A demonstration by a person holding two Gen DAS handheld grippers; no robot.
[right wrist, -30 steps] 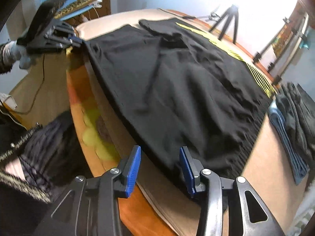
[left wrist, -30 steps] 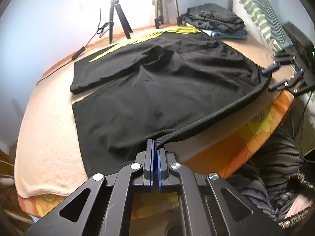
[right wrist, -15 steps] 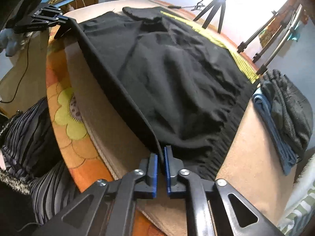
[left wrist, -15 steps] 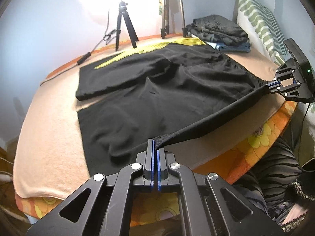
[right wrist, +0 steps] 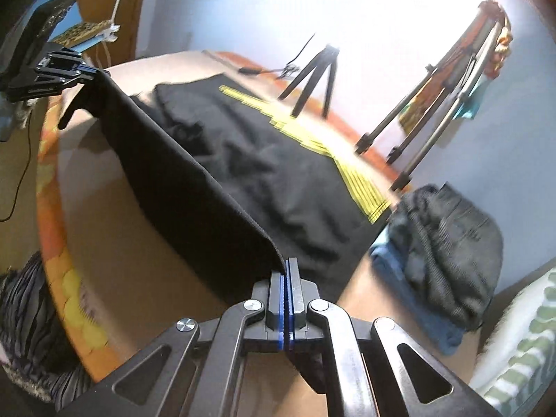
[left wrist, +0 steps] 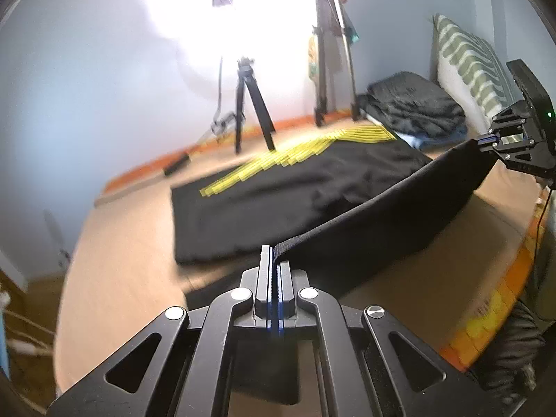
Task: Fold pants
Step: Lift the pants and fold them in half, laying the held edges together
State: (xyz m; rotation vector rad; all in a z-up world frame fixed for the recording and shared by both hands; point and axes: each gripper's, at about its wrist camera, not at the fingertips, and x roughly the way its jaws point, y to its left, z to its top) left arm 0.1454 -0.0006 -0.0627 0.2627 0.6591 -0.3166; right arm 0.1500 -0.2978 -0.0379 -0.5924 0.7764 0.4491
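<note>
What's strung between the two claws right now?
Only the lifted black edge of the pants, pinched in the left claw and the right claw and raised off the bed. The left wrist view shows the whole span.

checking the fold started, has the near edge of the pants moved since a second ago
Yes. The pants near edge, clamped by the left gripper and right gripper, has lifted off the bed toward the tripod.

Pale blue walls (left wrist: 87, 104) washed by a glaring white light (left wrist: 222, 10) — black tripods (left wrist: 250, 104) on peach bedding (left wrist: 121, 243), green-striped pillow (left wrist: 469, 66) behind.
</note>
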